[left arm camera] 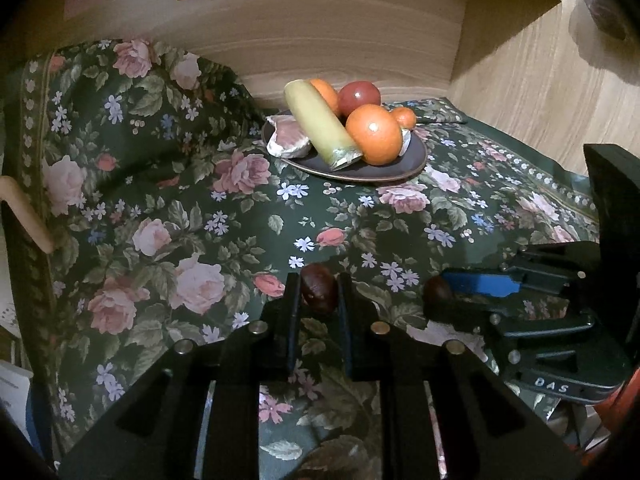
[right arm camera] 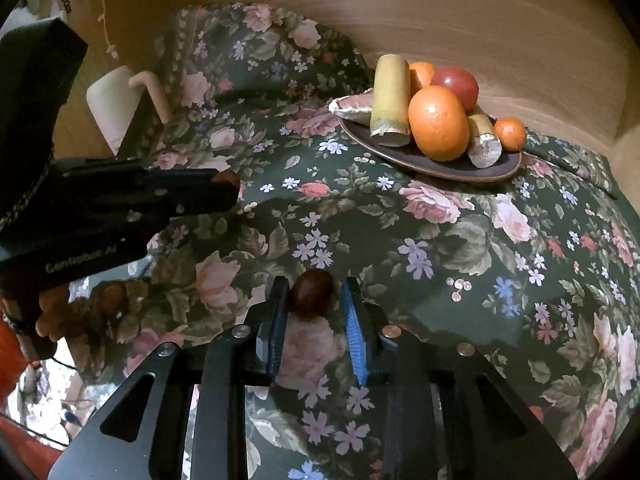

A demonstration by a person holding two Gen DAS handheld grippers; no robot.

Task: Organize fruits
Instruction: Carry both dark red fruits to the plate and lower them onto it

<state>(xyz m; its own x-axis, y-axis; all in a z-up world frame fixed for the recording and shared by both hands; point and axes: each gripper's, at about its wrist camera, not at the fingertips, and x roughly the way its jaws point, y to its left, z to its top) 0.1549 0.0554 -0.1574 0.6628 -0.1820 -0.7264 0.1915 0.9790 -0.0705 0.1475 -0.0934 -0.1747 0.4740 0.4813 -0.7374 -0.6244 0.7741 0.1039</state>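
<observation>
The left claw [left arm camera: 319, 290] is clamped on a dark brown chestnut-like fruit [left arm camera: 318, 288]. The right claw [right arm camera: 316, 296] grips another [right arm camera: 311, 291], both near above the floral cloth [left arm camera: 168, 184]. The plate [left arm camera: 360, 172] of oranges [left arm camera: 374, 140] sits far behind.

Both my grippers low, side by side, each with a small item between its fingers.

My left gripper [left arm camera: 318, 294] points forward, its fingers set close on either side of a small dark fruit [left arm camera: 318, 289], apparently clamping it. My right gripper [right arm camera: 314, 294] sits just beside it, jaws parted slightly wider around a second dark fruit [right arm camera: 311, 291]; its left finger [right arm camera: 276, 312] touches it, while contact at the blue-padded finger [right arm camera: 352, 320] is unclear.
</observation>
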